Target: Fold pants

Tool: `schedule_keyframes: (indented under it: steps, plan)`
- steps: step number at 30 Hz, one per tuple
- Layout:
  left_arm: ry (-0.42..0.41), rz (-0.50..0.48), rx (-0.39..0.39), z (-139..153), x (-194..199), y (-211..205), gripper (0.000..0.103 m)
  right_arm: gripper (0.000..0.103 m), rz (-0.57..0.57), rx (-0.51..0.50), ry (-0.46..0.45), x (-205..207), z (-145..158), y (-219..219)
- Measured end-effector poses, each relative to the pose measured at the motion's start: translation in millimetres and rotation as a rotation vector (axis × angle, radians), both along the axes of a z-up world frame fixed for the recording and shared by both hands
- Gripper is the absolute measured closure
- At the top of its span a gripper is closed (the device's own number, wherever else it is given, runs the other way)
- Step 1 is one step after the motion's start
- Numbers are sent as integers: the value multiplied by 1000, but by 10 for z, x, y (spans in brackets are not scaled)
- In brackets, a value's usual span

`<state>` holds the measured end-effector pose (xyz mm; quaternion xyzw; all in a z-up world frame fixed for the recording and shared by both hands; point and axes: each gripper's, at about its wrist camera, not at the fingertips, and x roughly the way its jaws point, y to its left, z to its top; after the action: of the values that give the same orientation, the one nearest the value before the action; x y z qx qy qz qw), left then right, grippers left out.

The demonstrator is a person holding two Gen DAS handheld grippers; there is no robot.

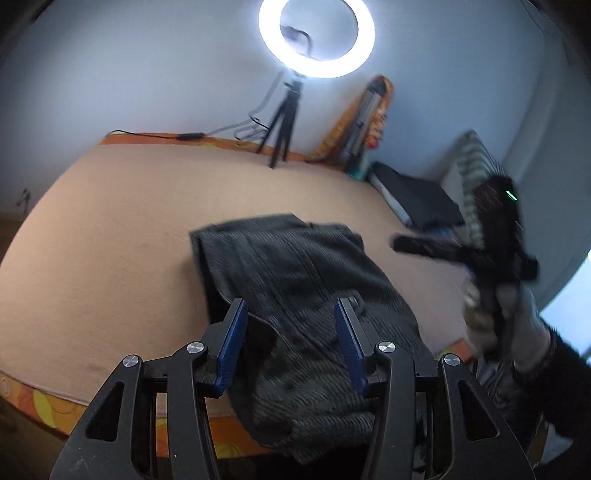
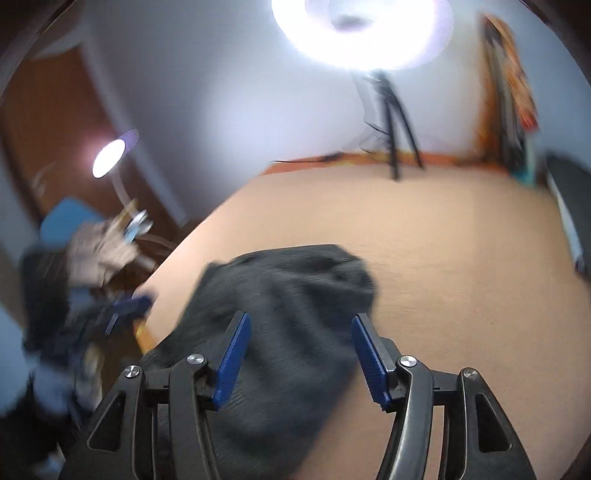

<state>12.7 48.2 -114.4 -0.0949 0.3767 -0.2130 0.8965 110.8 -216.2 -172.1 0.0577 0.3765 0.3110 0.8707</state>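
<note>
The dark grey ribbed pants (image 1: 295,295) lie folded into a thick bundle on the bed (image 1: 110,229), which is covered by a peach blanket, and the near end of the bundle hangs over the bed's front edge. The left claw (image 1: 291,332) hovers above the near part of the pants with its blue-padded fingers (image 1: 234,347) spread apart and nothing between them. The right claw (image 2: 301,350) hangs over the same bundle, its pads likewise apart and empty. No box, basket or other container shows in either view; the only stack is a pile of dark folded clothes (image 1: 417,195) at the far right of the bed, in front of a striped cushion (image 1: 469,173). The left wrist view shows the right claw from outside, held up off the pants at the right in a gloved hand (image 1: 509,321), with a green light on its body, though blur hides its fingers there. The right wrist view shows a lit desk lamp (image 2: 110,155) and a brown door (image 2: 48,122) at the left, plus the blurred left claw beside the bed's left edge under the other gloved hand (image 2: 98,251). Both views show the glowing ring light (image 1: 316,35) on its tripod (image 1: 282,122) at the far edge against the white wall, and orange patterned fabric (image 1: 369,118) leaning in the corner.
</note>
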Motion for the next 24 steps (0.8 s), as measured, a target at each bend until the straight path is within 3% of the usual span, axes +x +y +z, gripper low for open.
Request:
schedule_keyframes:
  steps: [2,6,8,10,12,13,15,17,19,23,24]
  plan:
    - [4,-34,43,-69,-44,-108,56,43,2,24,88,247,-159,-1]
    - [8,-57,144,-194,-109,-230,56,45,-32,80,179,581,-414,23]
    - [32,-50,148,-268,-127,-199,56,58,-42,123,202,709,-454,27]
    - [72,-42,133,-363,-138,-141,55,78,-49,145,202,780,-451,32]
    - [117,-40,103,-469,-139,-104,55,93,-87,96,169,825,-403,25]
    - [139,-35,76,-524,-143,-67,55,94,-95,65,169,867,-422,61]
    - [162,-27,25,-556,-167,28,55,94,-88,49,179,878,-458,131]
    - [155,-5,9,-520,-196,124,54,93,-73,0,133,852,-401,189]
    - [123,55,-24,-451,-233,280,55,82,-71,-33,122,807,-351,197]
    - [110,135,-94,-410,-139,508,55,70,-87,-37,118,618,-200,63]
    - [109,144,-102,-405,-112,523,55,60,-87,-38,108,533,-152,44]
